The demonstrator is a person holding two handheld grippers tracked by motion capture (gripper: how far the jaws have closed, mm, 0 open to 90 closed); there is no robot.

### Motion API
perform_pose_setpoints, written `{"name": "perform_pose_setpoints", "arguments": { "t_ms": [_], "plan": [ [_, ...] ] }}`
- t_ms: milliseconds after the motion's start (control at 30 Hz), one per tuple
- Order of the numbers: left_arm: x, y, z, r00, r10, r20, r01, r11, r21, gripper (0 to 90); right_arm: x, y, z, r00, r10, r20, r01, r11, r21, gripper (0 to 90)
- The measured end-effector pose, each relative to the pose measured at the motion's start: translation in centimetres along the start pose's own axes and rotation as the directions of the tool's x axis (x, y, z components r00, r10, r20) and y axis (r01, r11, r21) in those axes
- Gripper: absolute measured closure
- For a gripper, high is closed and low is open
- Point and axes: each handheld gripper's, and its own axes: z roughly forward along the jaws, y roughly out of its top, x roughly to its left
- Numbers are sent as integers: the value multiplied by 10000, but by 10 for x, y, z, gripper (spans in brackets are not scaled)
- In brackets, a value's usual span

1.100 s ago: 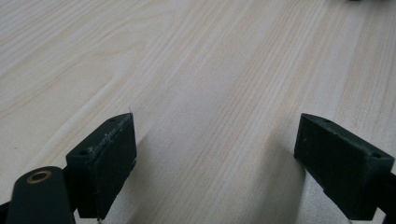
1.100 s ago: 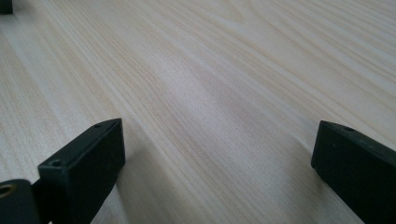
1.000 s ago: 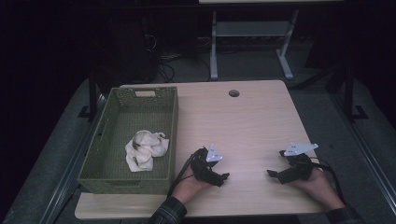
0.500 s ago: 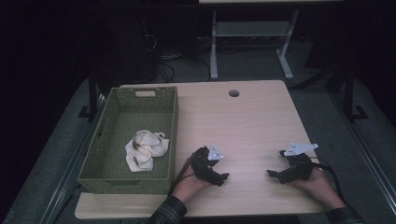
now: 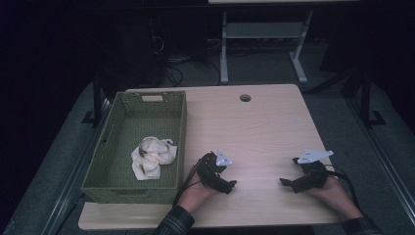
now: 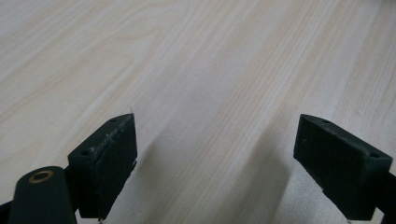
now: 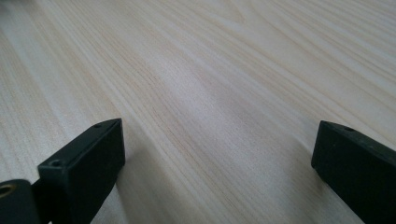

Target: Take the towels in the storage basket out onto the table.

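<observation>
white cloth [image 5: 152,157]: crumpled into a loose bundle w/ folds & a few brownish shadowed creases, lying flat on the floor of the green woven basket [image 5: 113,131]. sits in the basket's near half, toward its right wall, approx 8 o'clock from table centre. basket: rectangular, open top, perforated walls, handle slot in the far wall, upright on the table's left part w/ its long side running 12 to 6 o'clock. cloth is apart from both grippers, nothing on top of it.
</observation>
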Motion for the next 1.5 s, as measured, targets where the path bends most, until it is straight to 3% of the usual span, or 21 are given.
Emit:
{"name": "perform_pose_setpoints", "arguments": {
  "t_ms": [267, 900, 1100, 1167, 1267, 1500],
  "plan": [
    [-2, 4, -5, 9998, 150, -165, -150, 9999, 29, 128, 0, 0, 0, 10000, -51, -8, 51, 10000, -12, 24],
    [0, 11, -10, 9997, -62, -253, 68, 9997, 238, 130, 0, 0, 0, 10000, -44, -11, 44, 10000, -11, 24],
    [1, 15, -16, 9994, -219, -271, 223, 9996, 147, 130, 0, 0, 0, 10000, -31, -11, 31, 10000, -7, 24],
    [3, 17, -17, 9986, -475, -235, 476, 9989, 37, 130, 0, 0, 0, 10000, -44, -12, 44, 10000, -12, 24],
    [2, 19, -18, 9992, -280, -289, 283, 9995, 100, 130, 0, 0, 0, 10000, -48, -9, 48, 10000, -11, 24],
    [3, 23, -26, 9990, -395, -194, 394, 9992, -56, 130, 0, 0, 0, 10000, -45, -11, 45, 10000, -10, 24]
  ]
}}
